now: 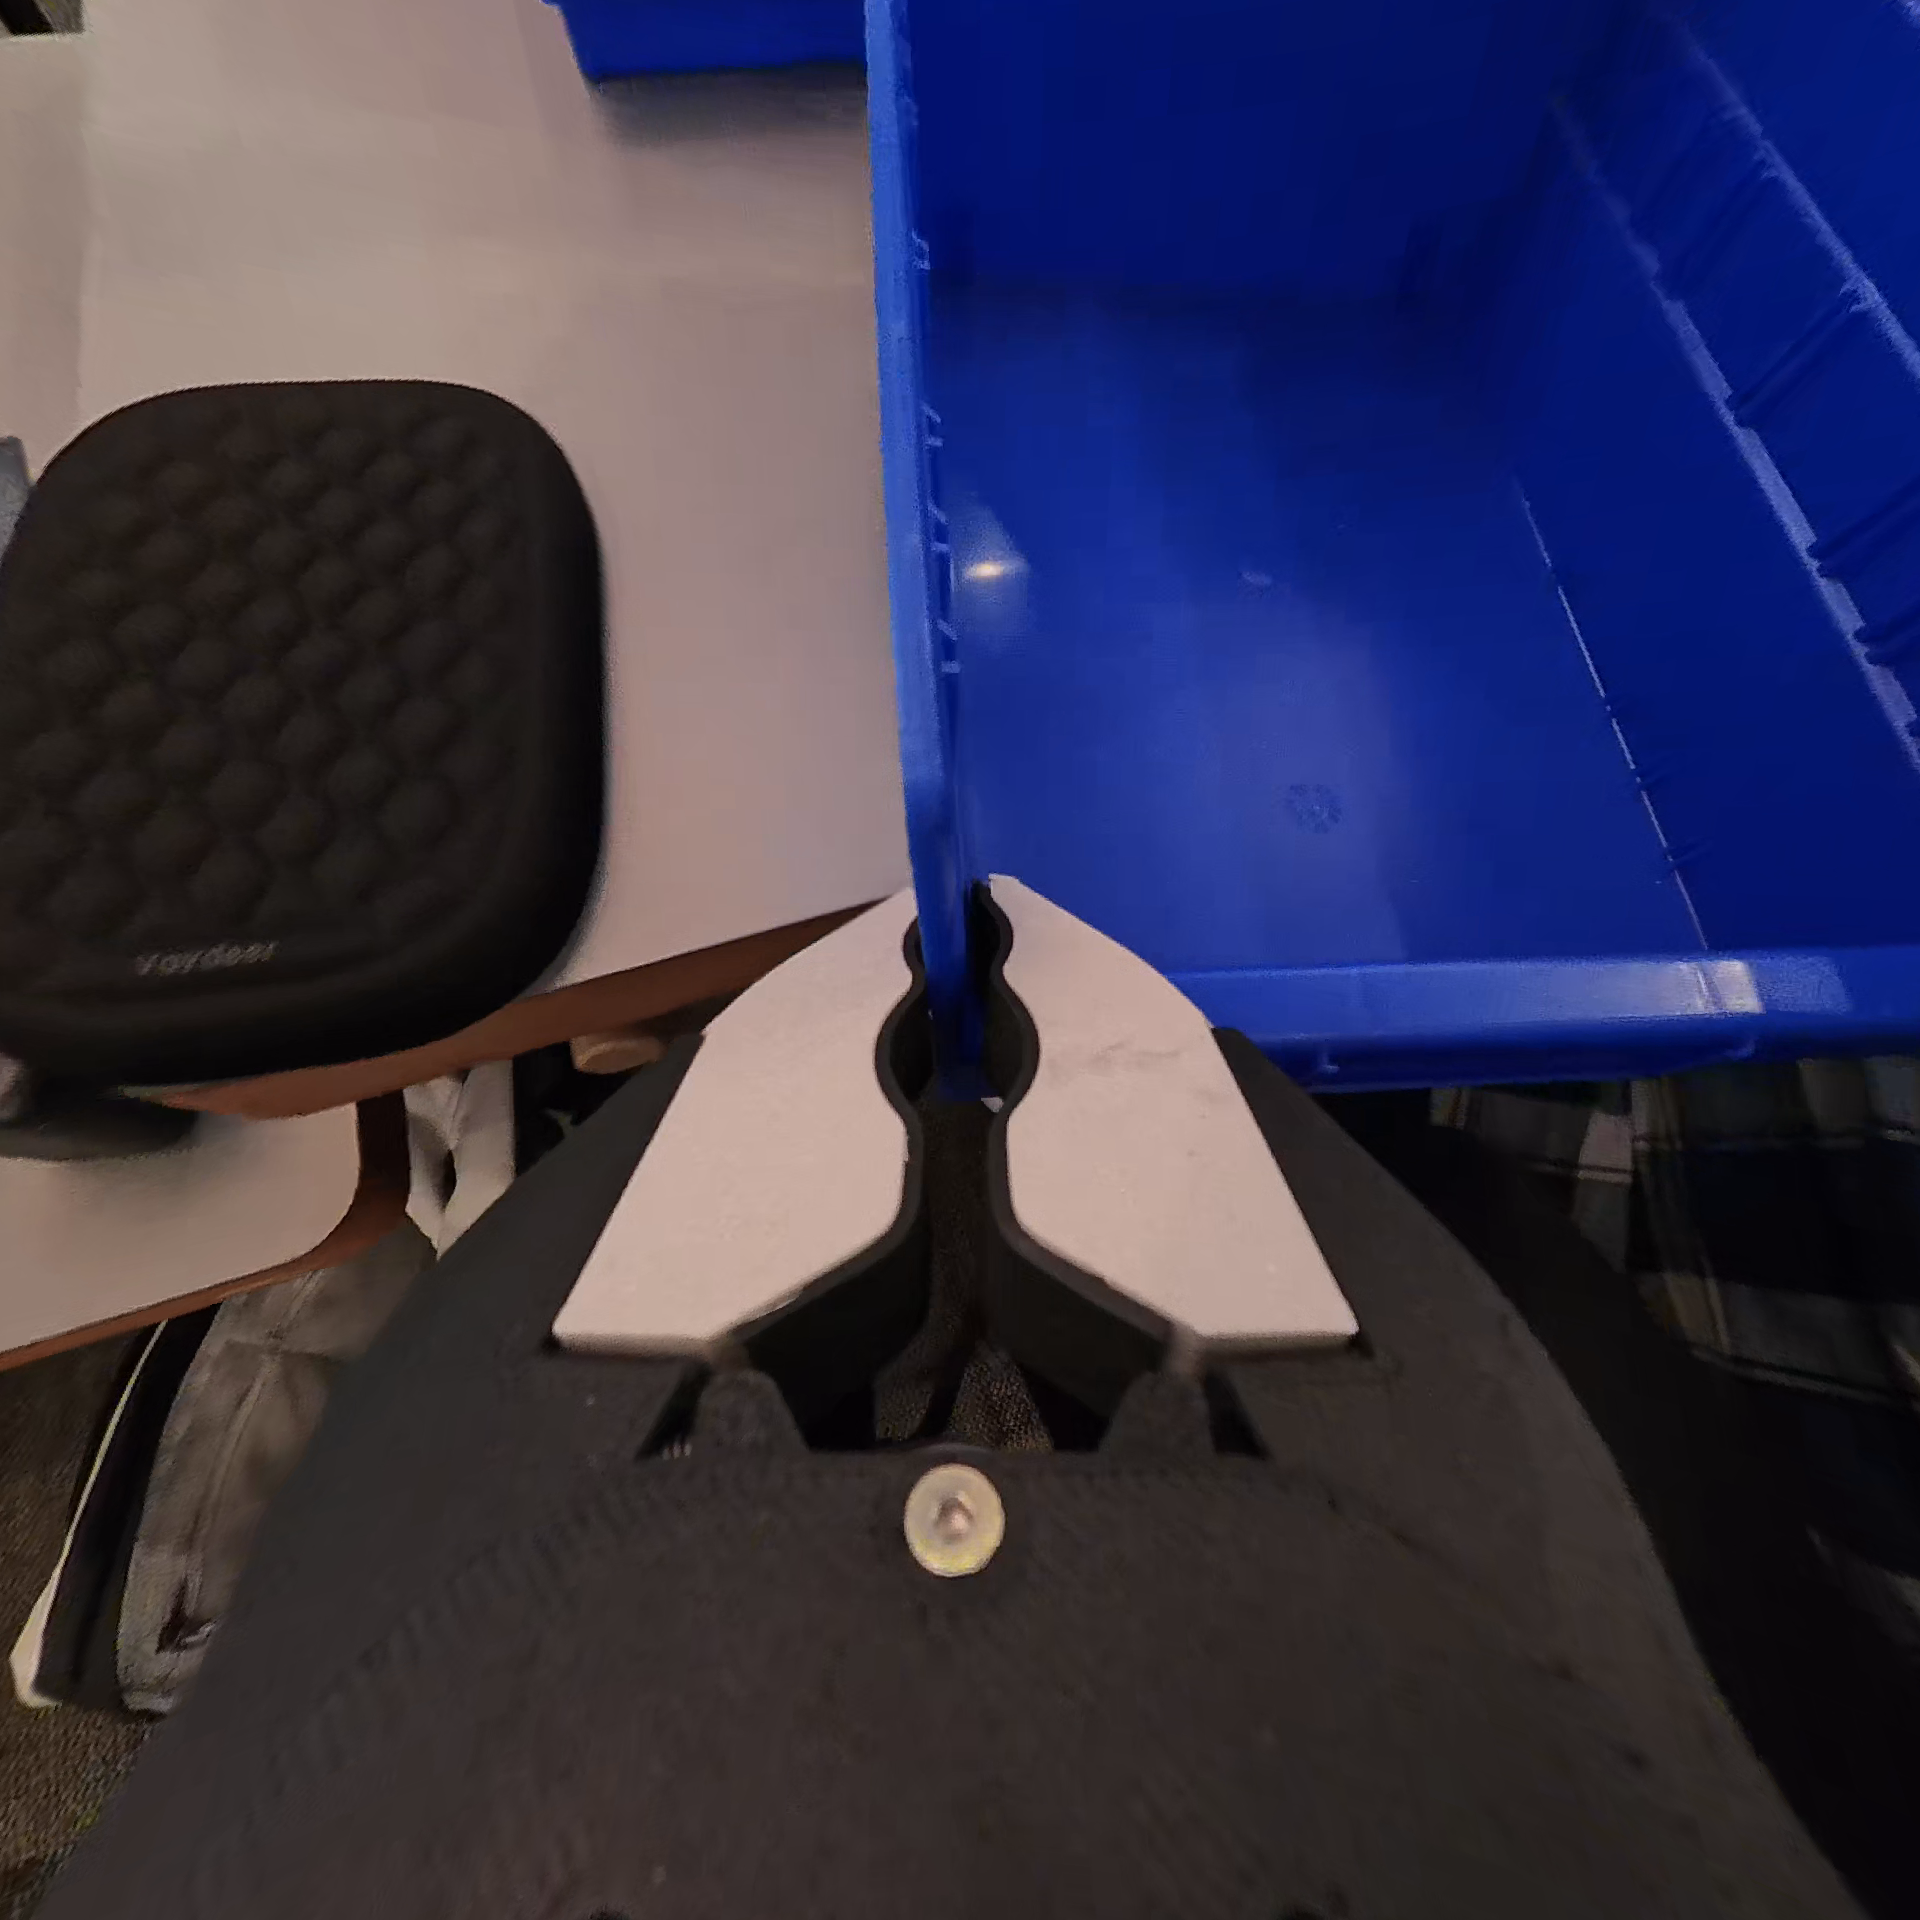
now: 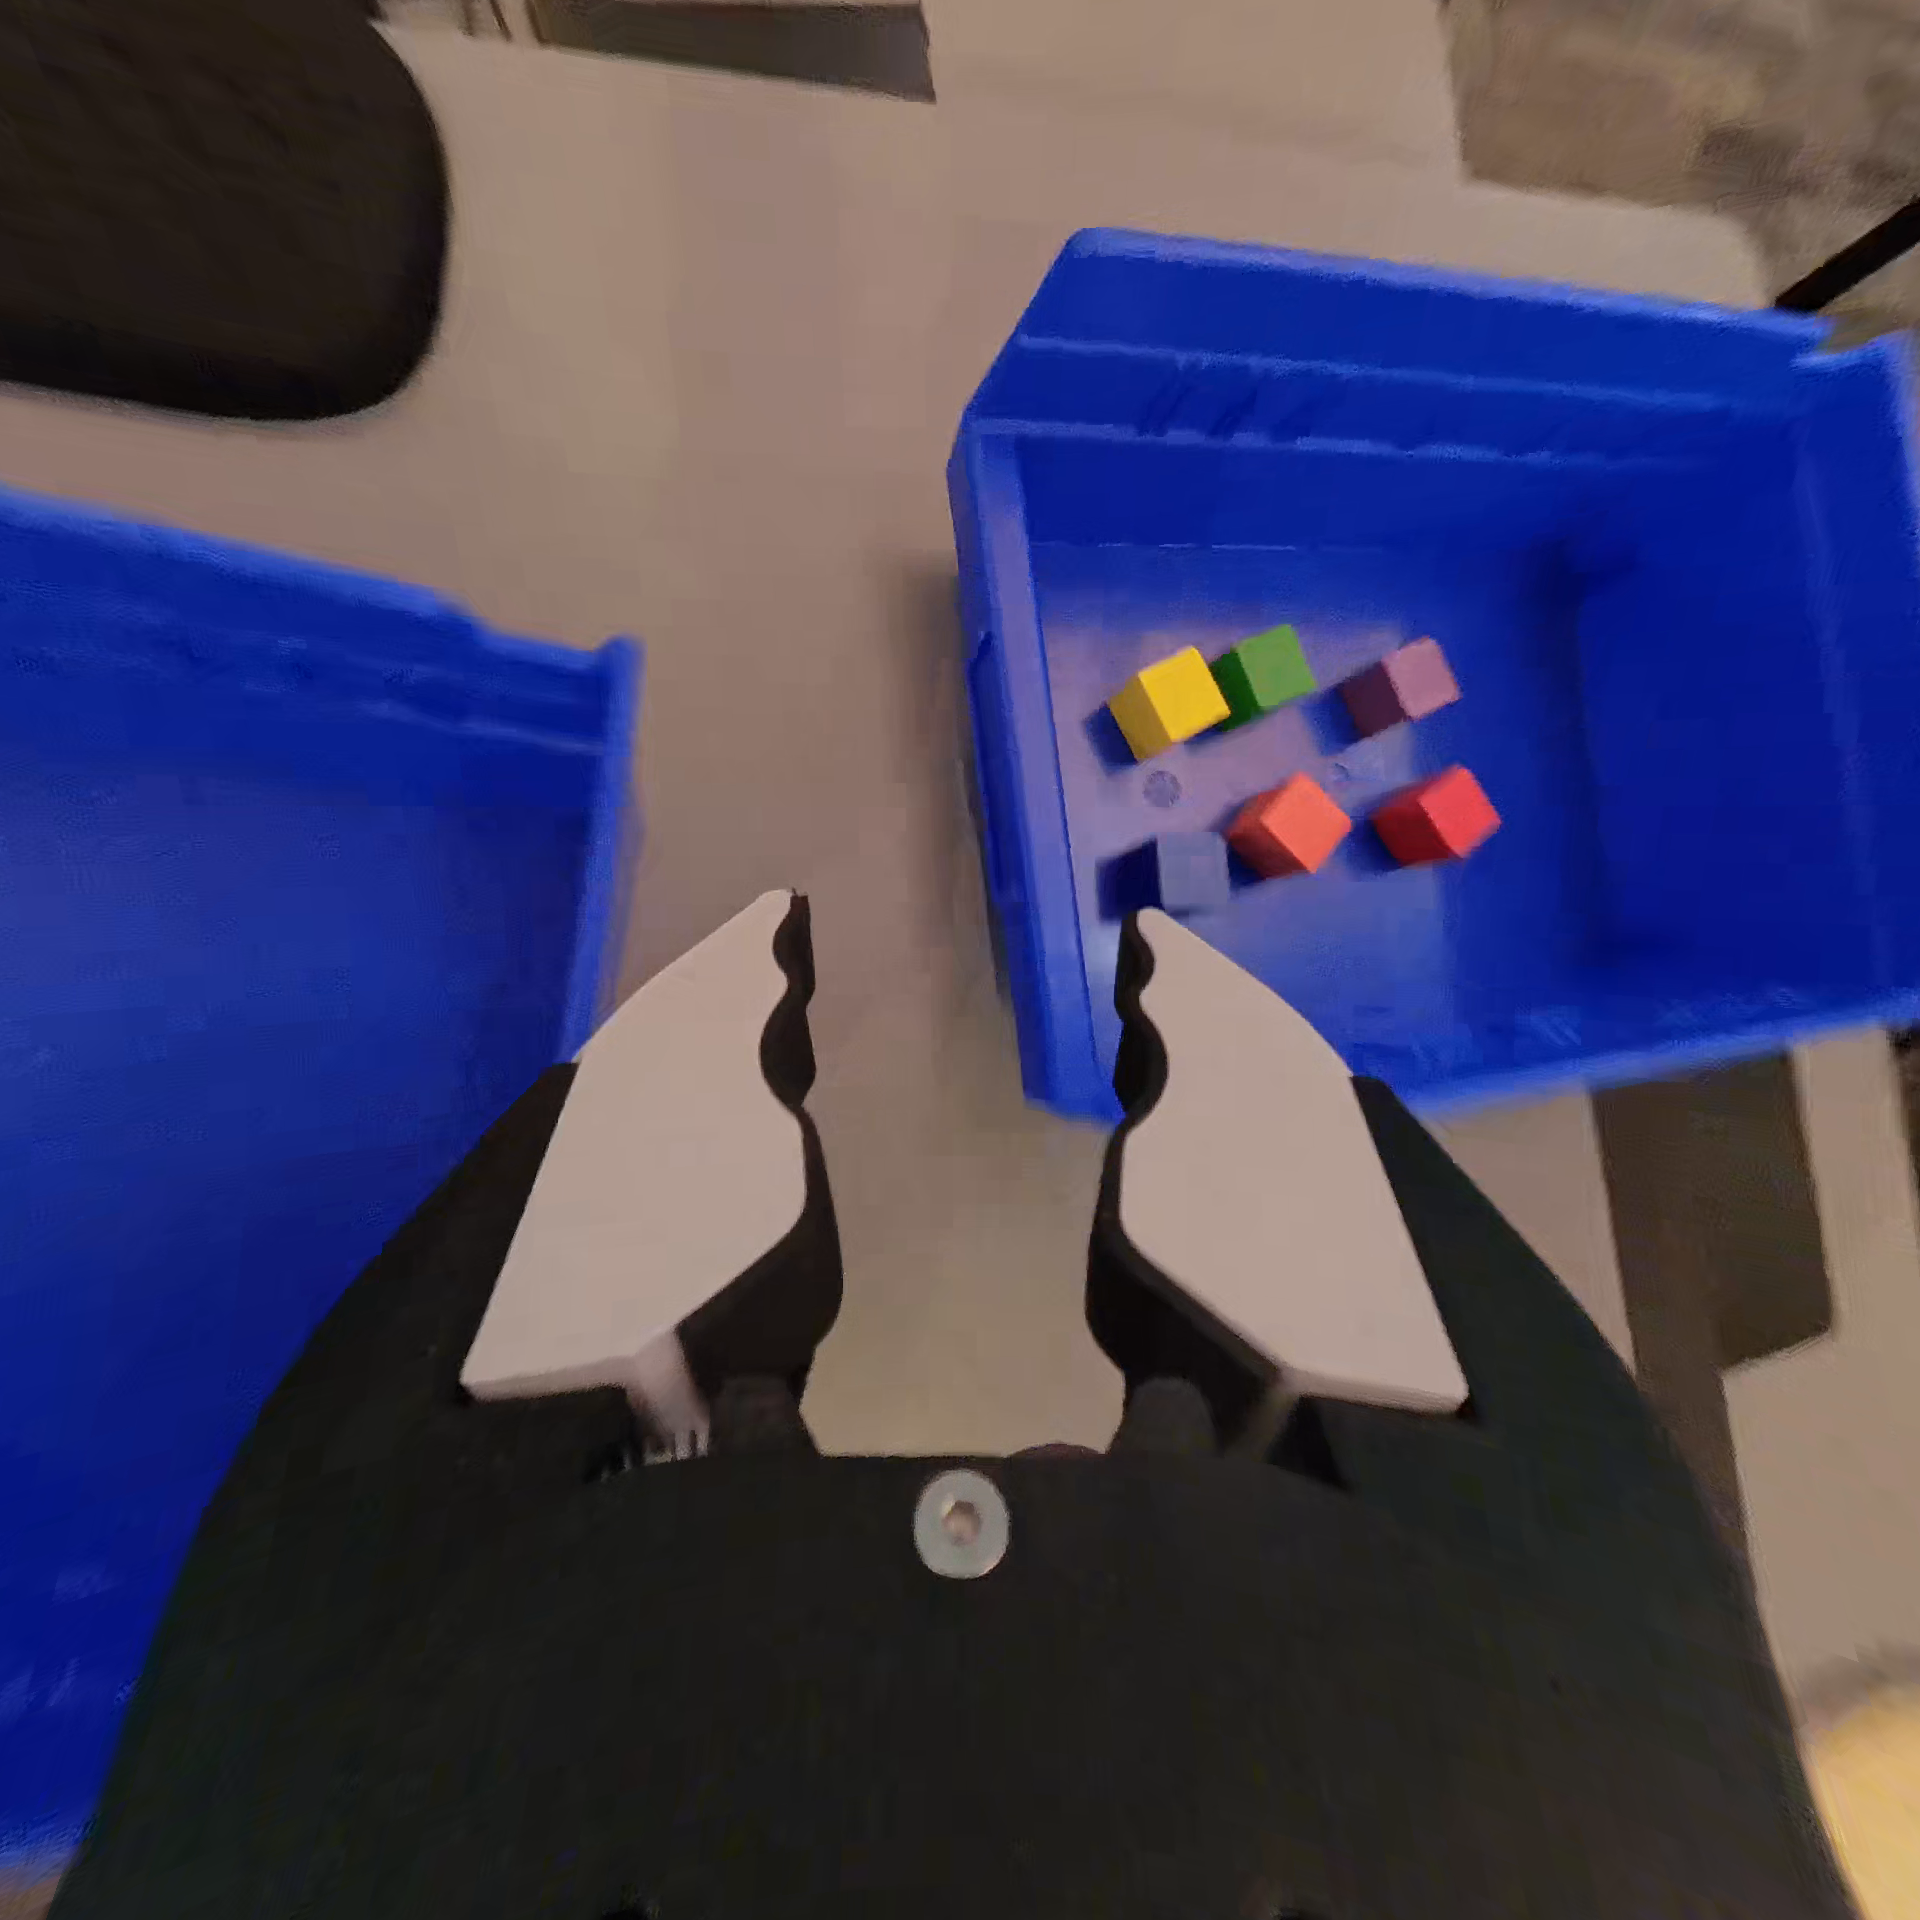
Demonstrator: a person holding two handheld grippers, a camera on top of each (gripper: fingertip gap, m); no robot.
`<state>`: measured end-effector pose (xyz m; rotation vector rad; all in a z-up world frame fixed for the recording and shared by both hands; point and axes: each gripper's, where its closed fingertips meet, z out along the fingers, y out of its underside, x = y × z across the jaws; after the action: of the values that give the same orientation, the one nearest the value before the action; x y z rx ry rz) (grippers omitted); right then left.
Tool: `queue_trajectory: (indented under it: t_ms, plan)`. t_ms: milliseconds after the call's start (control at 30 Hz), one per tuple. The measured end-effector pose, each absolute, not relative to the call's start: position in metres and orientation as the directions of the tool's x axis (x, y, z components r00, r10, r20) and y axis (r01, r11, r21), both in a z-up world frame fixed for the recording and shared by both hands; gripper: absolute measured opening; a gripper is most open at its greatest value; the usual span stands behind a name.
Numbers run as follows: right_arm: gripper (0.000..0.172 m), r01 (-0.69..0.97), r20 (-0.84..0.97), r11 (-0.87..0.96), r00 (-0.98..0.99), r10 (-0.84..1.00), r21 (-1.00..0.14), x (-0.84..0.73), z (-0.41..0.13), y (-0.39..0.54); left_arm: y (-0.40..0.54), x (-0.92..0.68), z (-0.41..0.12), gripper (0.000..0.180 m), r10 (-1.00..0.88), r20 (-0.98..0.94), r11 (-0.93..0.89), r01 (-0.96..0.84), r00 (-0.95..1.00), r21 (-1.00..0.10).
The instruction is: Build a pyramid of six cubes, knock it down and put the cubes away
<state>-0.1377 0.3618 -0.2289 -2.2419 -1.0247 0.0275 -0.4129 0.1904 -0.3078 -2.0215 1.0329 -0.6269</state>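
Note:
In the left wrist view, my left gripper (image 1: 956, 935) is shut on the left wall (image 1: 914, 623) of a blue bin whose floor (image 1: 1299, 675) is bare. In the right wrist view, my right gripper (image 2: 964, 914) is open and holds nothing, above the table between two blue bins. The right bin (image 2: 1351, 301) holds several cubes: yellow (image 2: 1169, 698), green (image 2: 1270, 665), purple (image 2: 1403, 686), orange (image 2: 1294, 821), red (image 2: 1439, 816) and blue (image 2: 1184, 873). This bin's left wall lies under the gap near my right fingertip (image 2: 1195, 997), which does not press on it.
A second blue bin (image 2: 260, 831) fills the left of the right wrist view. A black padded case (image 1: 281, 675) lies on the pale table (image 1: 675, 416) left of the held bin, and also shows at the right wrist view's top left (image 2: 208, 208). The table's wooden edge (image 1: 468, 1049) is close below. One gripper's finger ends stand about 35 cm off the other's.

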Motion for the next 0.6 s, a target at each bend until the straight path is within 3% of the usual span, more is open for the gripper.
queue_trajectory:
  t_ms: [200,600]
  plan:
    - [0.041,0.604,0.217,-0.395,0.696,0.685,-0.692,-0.058,-0.164,0.227,0.185,-0.358,-0.308,0.005,-0.881,0.078,-0.34,-0.51,0.466,-0.79]
    - [0.034,0.44,0.06,-0.456,0.767,0.638,-0.774,0.041,-0.196,-0.022,0.149,-0.116,-0.308,0.004,-0.993,0.062,-0.113,-0.666,0.1,-0.737]
